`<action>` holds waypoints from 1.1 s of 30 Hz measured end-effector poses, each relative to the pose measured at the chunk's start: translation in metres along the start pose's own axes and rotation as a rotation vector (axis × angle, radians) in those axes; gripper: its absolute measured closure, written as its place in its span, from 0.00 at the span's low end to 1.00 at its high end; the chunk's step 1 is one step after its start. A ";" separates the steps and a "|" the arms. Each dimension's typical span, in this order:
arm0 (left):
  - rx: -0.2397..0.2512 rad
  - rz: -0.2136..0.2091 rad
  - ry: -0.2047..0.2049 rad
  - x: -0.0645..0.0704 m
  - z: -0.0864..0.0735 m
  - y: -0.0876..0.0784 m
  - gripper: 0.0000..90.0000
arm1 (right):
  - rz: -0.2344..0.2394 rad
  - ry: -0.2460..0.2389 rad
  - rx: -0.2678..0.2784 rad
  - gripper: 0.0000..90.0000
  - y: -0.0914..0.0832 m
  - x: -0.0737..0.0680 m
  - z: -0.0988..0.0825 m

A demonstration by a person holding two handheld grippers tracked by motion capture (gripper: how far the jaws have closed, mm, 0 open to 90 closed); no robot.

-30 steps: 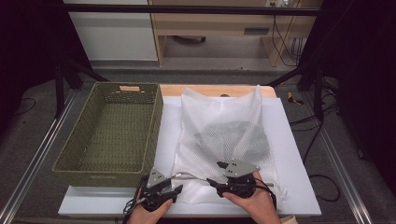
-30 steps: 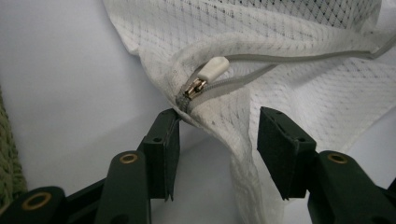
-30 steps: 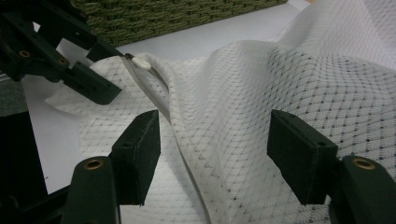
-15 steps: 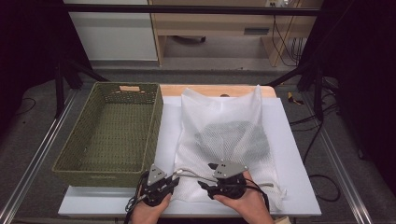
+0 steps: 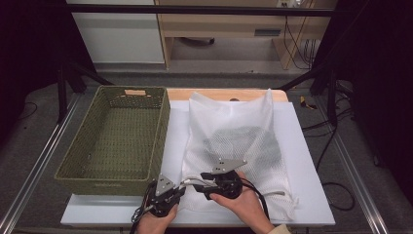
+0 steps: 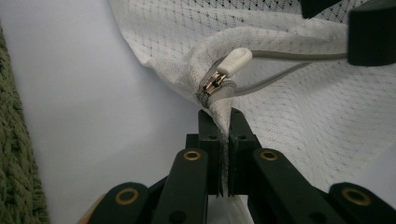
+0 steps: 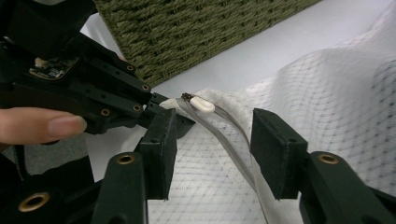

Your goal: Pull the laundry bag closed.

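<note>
White table [image 5: 302, 146], left fingers [image 6: 223, 140] pinching mesh bag [image 6: 327, 121]

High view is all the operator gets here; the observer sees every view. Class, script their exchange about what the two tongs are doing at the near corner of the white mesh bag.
Operator: Have the left tongs actually caught the bag?
Observer: Yes. The left tongs are shut on a corner fold of the white mesh zip-up bag, just below its metal zip slider.
Operator: And the right tongs?
Observer: The right tongs are open and have just been closing. The grey cord loop hanging from the white plastic pull tab runs between them, not yet pinched.
</note>
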State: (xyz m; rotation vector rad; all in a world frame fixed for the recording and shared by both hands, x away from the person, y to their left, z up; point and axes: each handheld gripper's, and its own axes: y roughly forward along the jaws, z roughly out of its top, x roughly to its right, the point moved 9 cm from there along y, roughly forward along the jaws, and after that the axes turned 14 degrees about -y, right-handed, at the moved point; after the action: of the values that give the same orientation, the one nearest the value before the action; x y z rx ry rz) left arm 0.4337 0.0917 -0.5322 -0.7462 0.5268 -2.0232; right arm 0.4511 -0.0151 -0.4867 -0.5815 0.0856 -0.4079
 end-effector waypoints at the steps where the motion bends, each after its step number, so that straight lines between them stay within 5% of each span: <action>1: 0.000 0.001 0.001 0.000 0.000 0.000 0.97 | 0.014 0.010 -0.006 0.58 0.003 0.000 0.000; 15: -0.002 0.007 0.015 0.000 -0.001 -0.001 0.97 | 0.114 0.168 -0.026 0.66 0.027 0.004 0.010; 33: 0.003 0.005 0.023 0.002 0.000 -0.002 0.98 | 0.185 0.206 -0.098 0.67 0.043 -0.002 0.004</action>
State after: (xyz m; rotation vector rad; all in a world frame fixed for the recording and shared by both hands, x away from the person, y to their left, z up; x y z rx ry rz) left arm 0.4313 0.0913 -0.5304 -0.7194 0.5381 -2.0301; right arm 0.4652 0.0200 -0.5070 -0.6216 0.3556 -0.2834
